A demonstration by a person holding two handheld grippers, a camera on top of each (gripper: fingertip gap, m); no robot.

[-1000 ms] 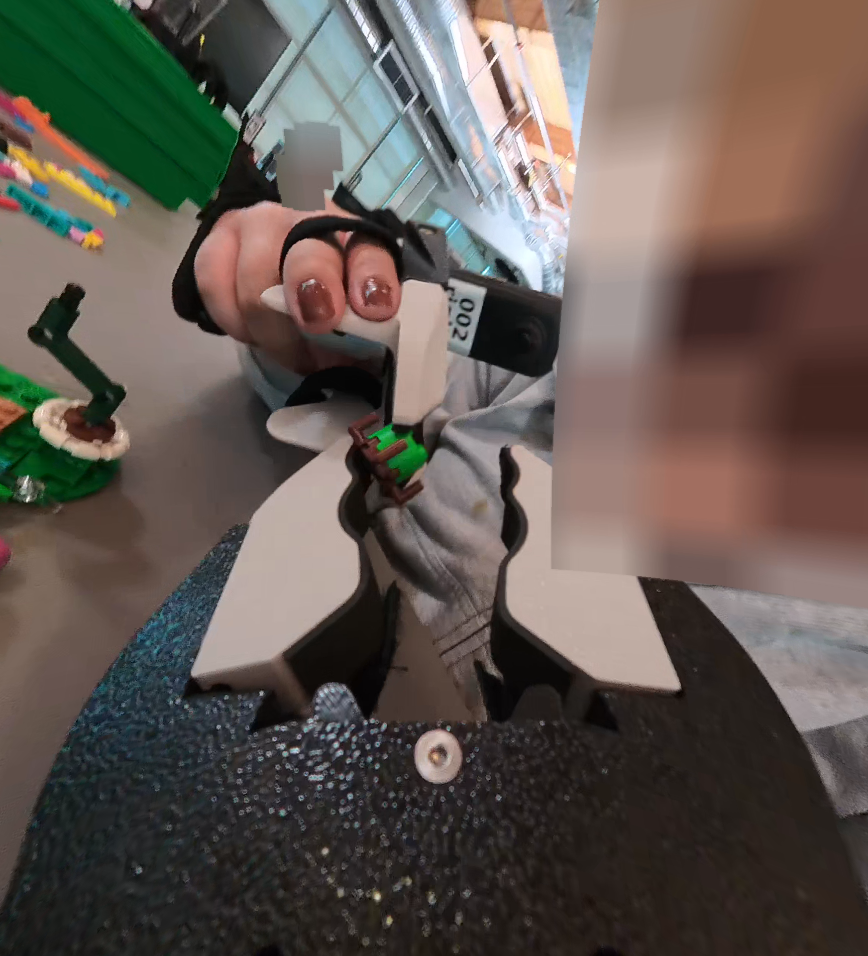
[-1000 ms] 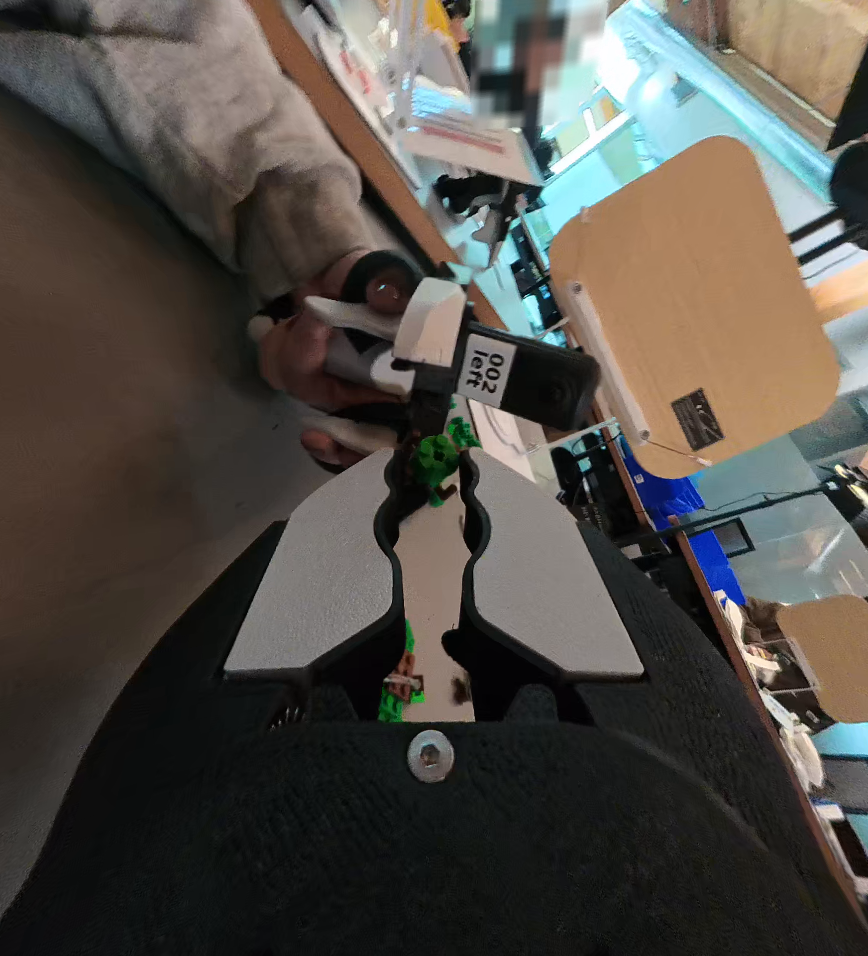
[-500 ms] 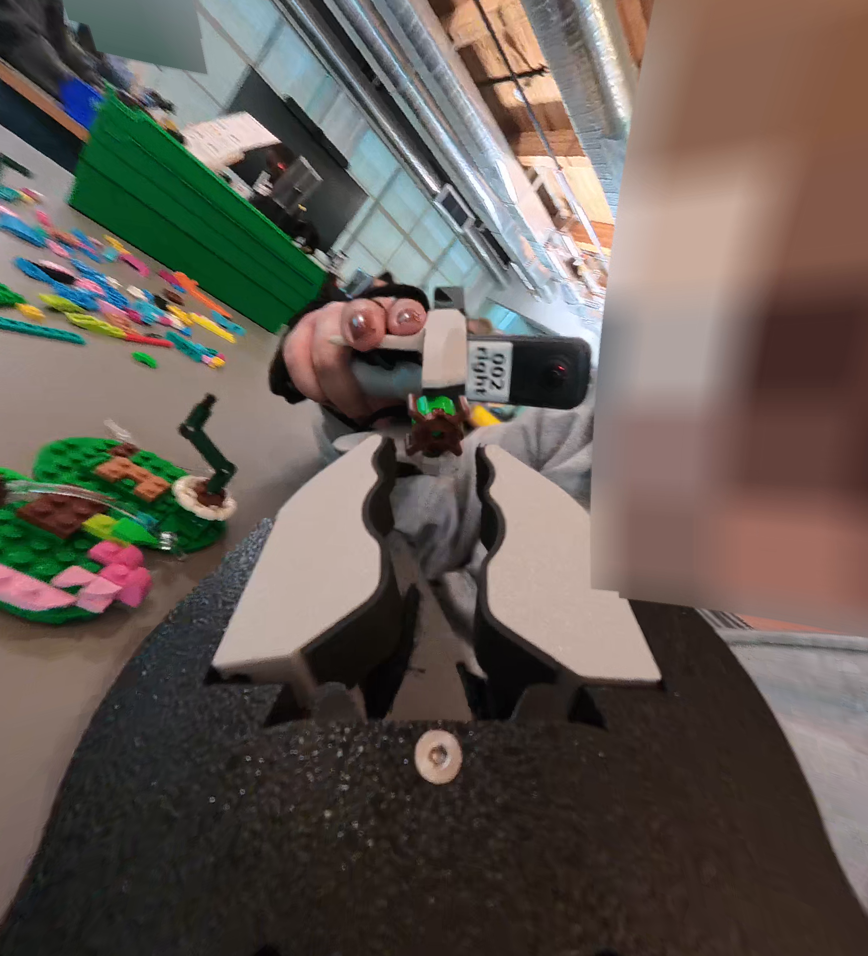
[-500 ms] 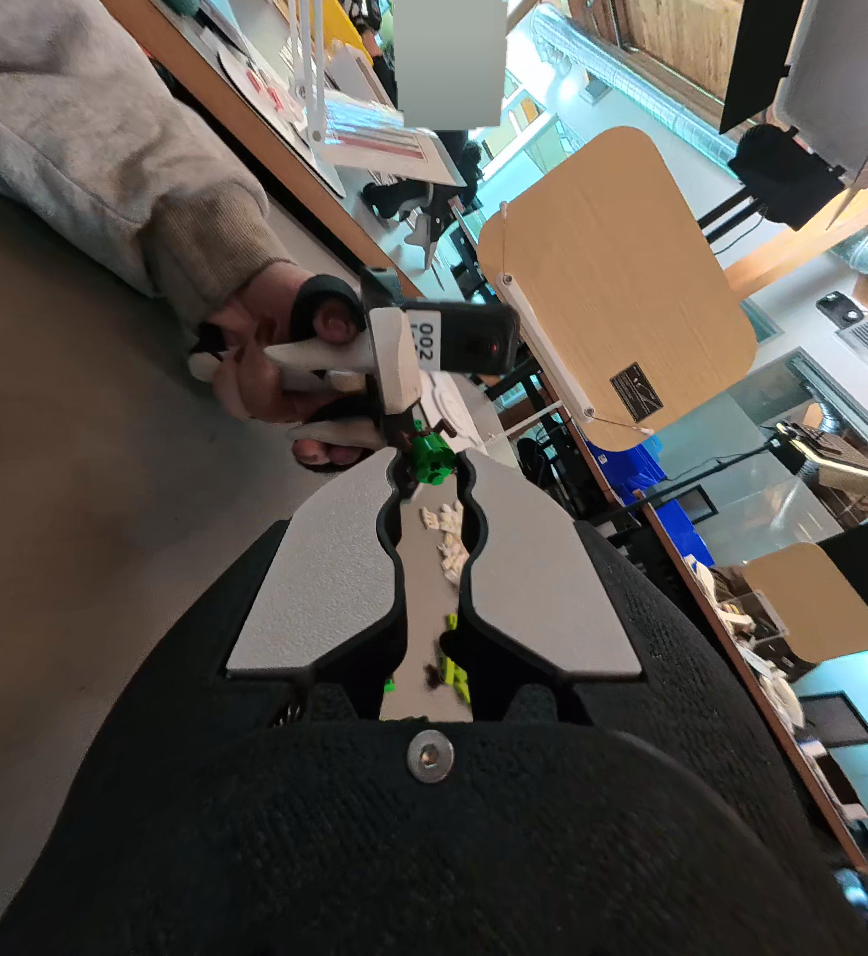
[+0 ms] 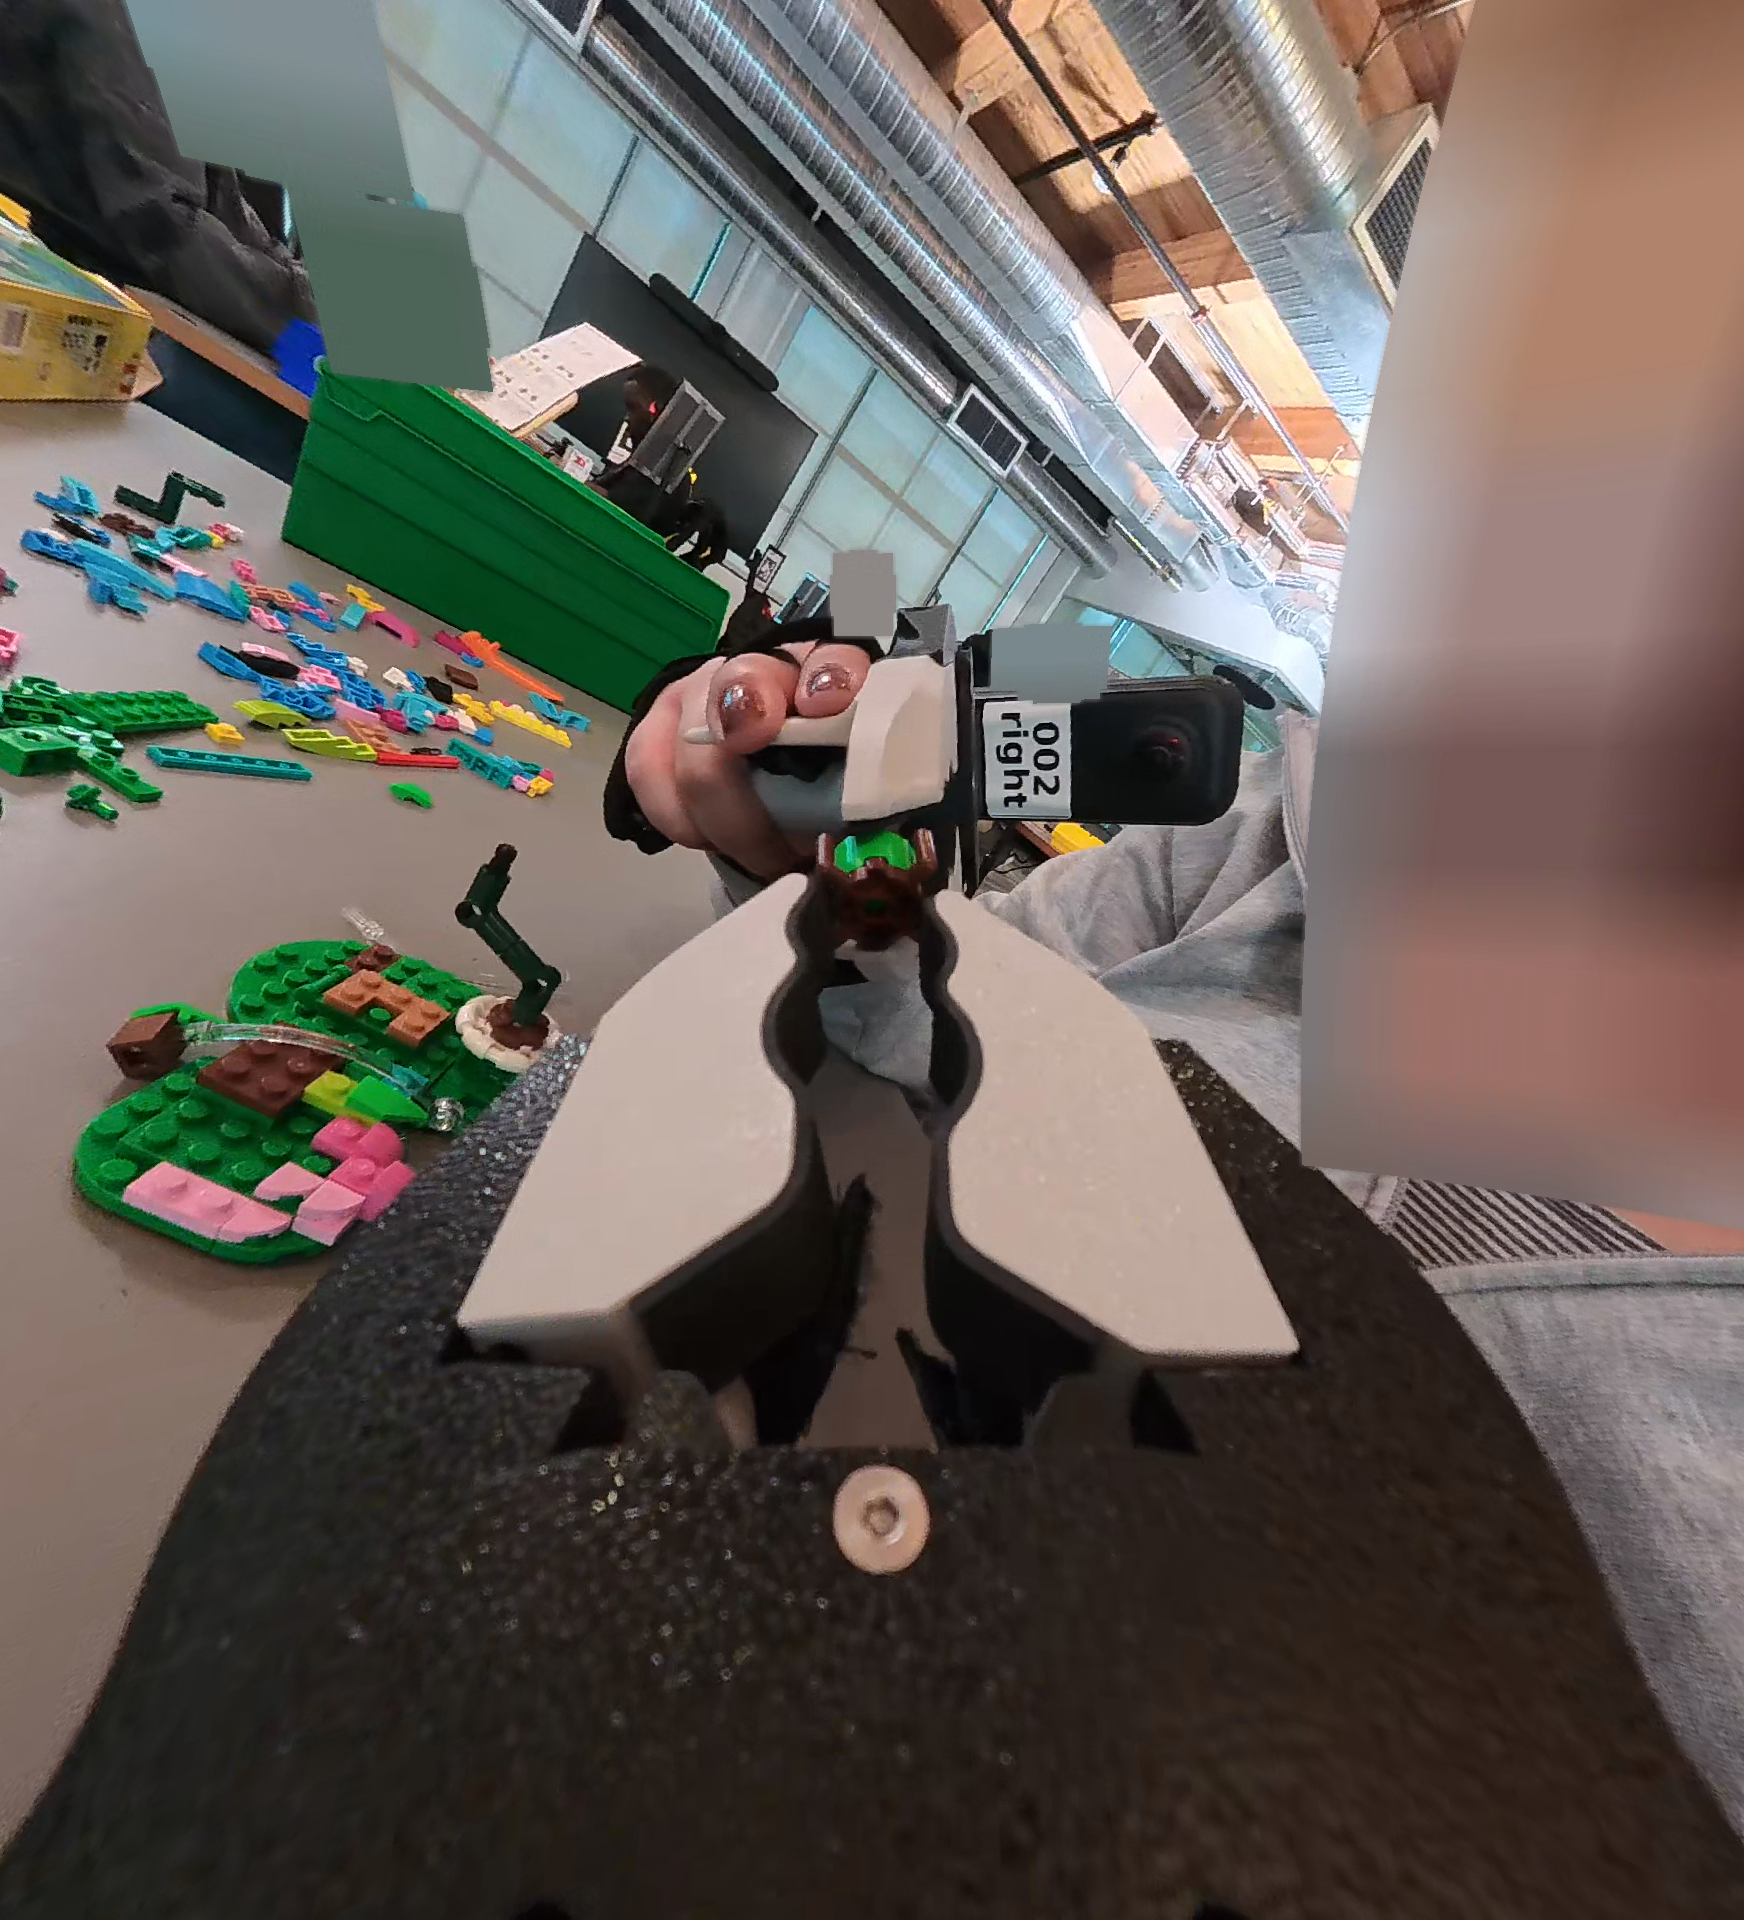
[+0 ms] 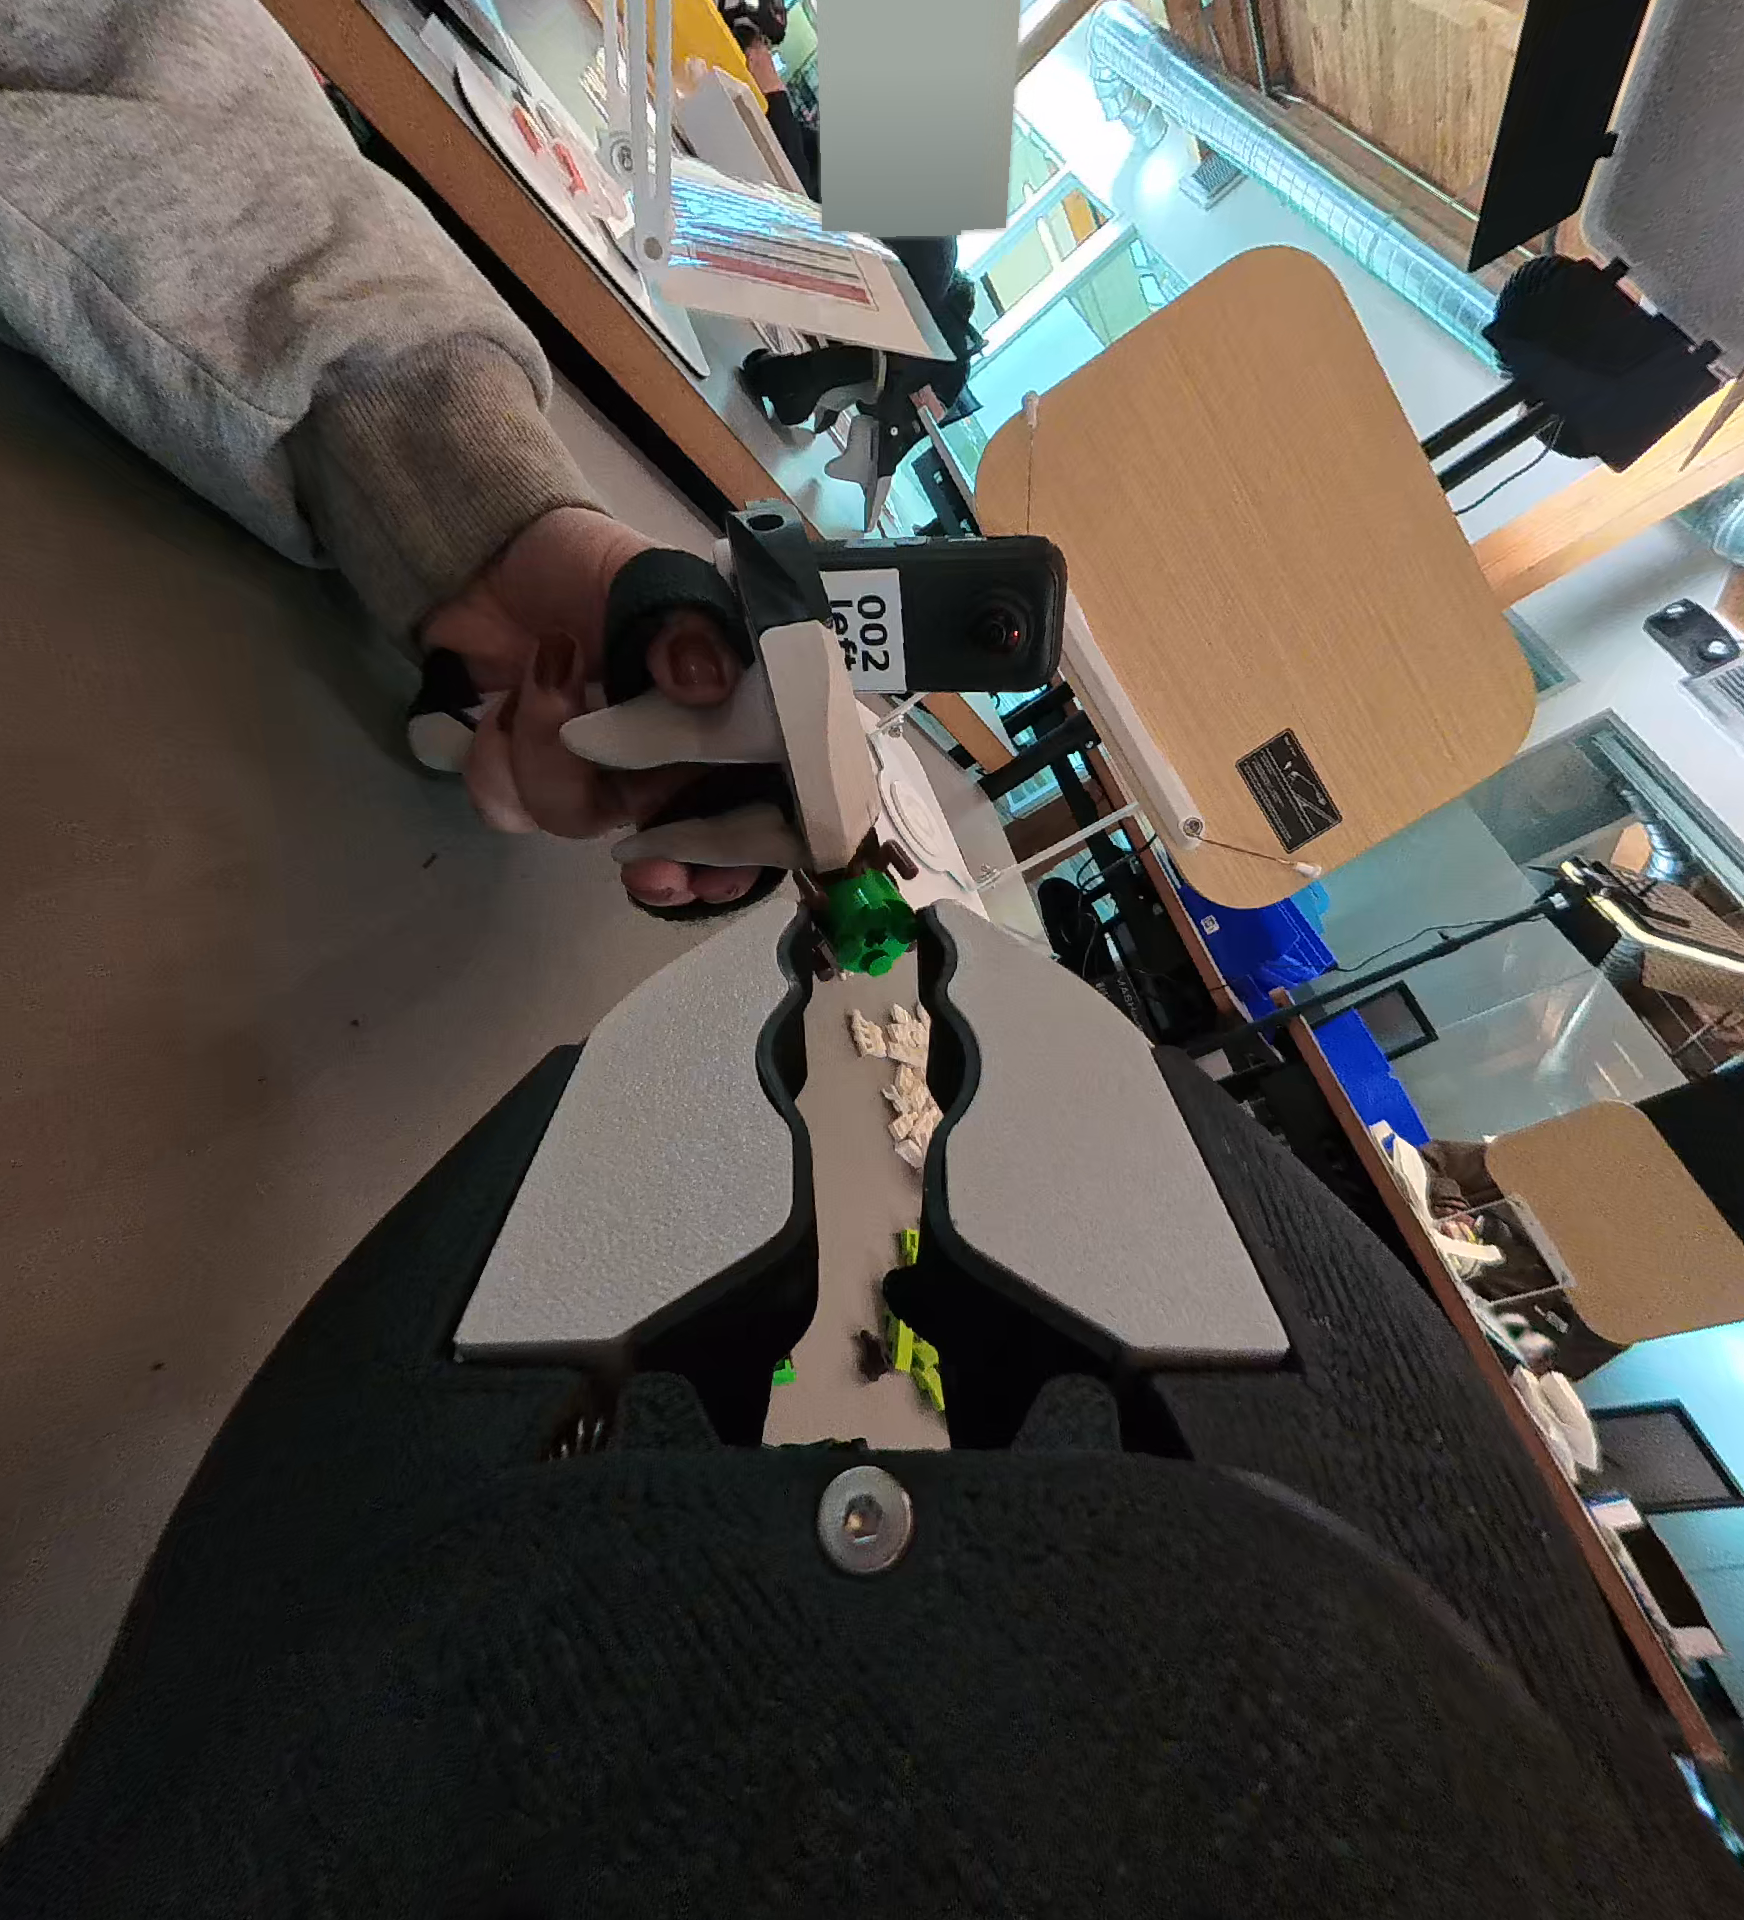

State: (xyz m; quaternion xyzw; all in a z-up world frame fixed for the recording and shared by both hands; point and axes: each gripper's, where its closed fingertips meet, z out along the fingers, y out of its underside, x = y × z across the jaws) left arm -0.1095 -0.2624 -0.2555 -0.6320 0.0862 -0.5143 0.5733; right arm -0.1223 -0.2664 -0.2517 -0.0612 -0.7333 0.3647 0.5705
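Two hand-held grippers meet tip to tip above the grey table (image 5: 99, 1351): the left gripper (image 5: 873, 914) has its fingers clamped on a small brown-and-green toy-brick piece (image 5: 870, 896), while the right gripper (image 6: 860, 935) pinches its green end (image 6: 866, 920), apparently to steady it. Loose coloured bricks (image 5: 307, 675) lie far left.

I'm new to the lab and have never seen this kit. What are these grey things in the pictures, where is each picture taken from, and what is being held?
They are two hand-held grippers, each squeezed by a person's hand, each with a camera looking along its grey fingers. One picture comes from the left hand-held gripper, the other from the right hand-held gripper. They meet tip to tip on one small brick assembly, brown with a green part; both seem to pinch it. On the grey table lie loose coloured bricks, a half-built green plate model and a green bin.
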